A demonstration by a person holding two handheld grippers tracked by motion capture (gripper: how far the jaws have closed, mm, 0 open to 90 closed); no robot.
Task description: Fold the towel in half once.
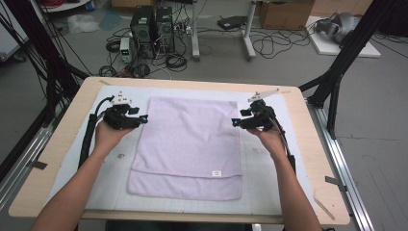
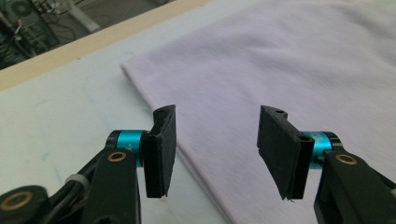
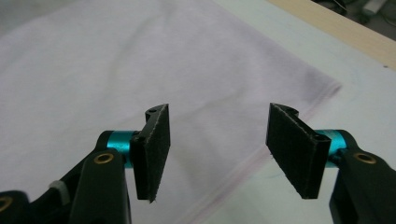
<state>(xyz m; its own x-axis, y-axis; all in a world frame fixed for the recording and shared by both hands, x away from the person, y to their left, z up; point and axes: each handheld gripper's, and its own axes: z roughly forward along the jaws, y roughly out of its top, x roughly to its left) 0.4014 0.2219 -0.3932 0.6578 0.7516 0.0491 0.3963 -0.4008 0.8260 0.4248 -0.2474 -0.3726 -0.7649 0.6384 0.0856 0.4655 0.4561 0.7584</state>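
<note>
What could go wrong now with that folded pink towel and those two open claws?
The towel lies folded unevenly, its lower layer sticking out at the near edge, so another fold could come out crooked. Both the left gripper and the right gripper hang open over the towel's side edges; closing carelessly might pinch one layer and drag the fold apart.

A small white label (image 1: 216, 173) sits near the right end of the lilac towel's (image 1: 192, 139) upper folded edge; its print is too small to read. No other text is legible.
</note>
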